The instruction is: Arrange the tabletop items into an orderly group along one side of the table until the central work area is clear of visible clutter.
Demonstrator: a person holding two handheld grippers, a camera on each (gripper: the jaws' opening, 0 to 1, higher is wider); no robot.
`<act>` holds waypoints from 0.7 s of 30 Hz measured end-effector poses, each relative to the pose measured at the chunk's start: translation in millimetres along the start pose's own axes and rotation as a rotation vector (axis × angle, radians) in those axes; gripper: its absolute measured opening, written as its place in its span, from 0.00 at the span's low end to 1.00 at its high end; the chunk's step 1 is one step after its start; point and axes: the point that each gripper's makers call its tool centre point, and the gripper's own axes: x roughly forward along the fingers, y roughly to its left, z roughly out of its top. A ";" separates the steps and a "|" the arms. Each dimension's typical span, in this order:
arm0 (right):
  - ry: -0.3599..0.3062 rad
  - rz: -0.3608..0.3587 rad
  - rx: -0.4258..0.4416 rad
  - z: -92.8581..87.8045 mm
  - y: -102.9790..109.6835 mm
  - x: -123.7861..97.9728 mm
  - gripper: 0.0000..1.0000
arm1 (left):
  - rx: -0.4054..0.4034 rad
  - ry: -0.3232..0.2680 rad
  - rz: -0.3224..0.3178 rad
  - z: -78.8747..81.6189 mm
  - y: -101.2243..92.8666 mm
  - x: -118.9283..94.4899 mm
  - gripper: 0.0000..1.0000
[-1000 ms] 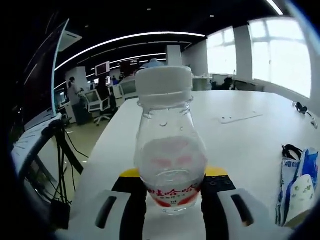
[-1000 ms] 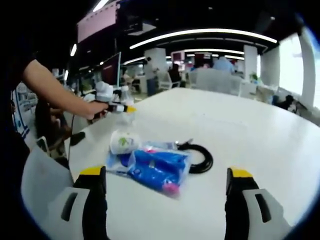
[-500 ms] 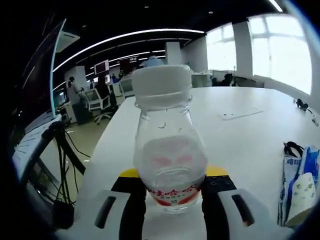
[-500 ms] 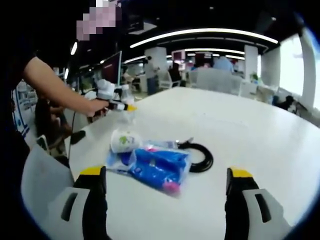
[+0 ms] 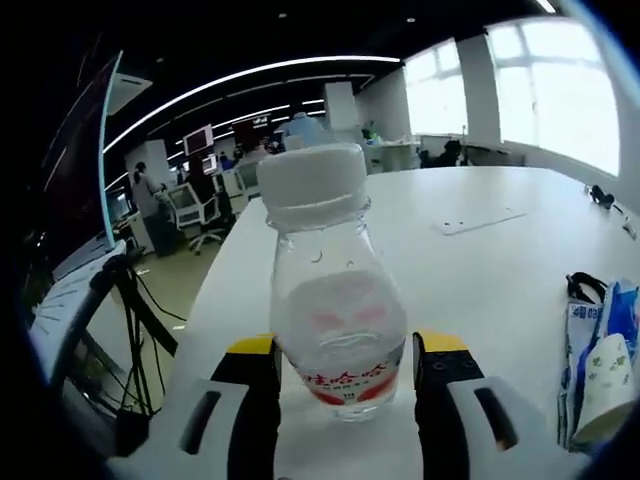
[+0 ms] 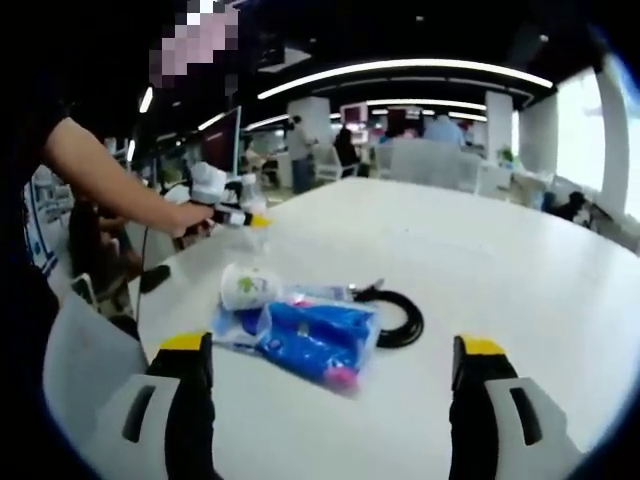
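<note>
A clear plastic bottle [image 5: 335, 300] with a white cap and red label stands on the white table [image 5: 500, 270] near its left edge. My left gripper [image 5: 345, 343] is open, and a thin gap shows between each jaw and the bottle. In the right gripper view, a hand holds that left gripper [image 6: 238, 216] at the table's far left corner. My right gripper [image 6: 332, 344] is wide open and holds nothing. Ahead of it lie a blue plastic bag [image 6: 315, 335], a white paper cup [image 6: 248, 284] and a coiled black cable [image 6: 395, 315]. The bag [image 5: 590, 340] and cup [image 5: 608, 385] also lie right of the bottle.
A flat white card [image 5: 480, 220] lies farther along the table, and a small black item [image 5: 600, 197] sits near the right edge. The person's arm [image 6: 110, 180] reaches over the table's left corner. Desks, monitors and chairs stand beyond the table.
The left gripper's jaws have spread a little and let go of the bottle, which stands slightly tilted in view. The right gripper has not moved.
</note>
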 end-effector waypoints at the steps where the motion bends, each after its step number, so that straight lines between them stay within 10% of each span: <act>1: -0.002 0.001 -0.002 0.7 0.6 -0.1 0.98 | -0.001 -0.001 0.002 0.0 0.7 -1.8 0.52; 21: -0.058 0.017 -0.042 20.7 14.0 -6.4 0.98 | -0.032 -0.042 -0.015 15.0 -10.9 -30.9 0.77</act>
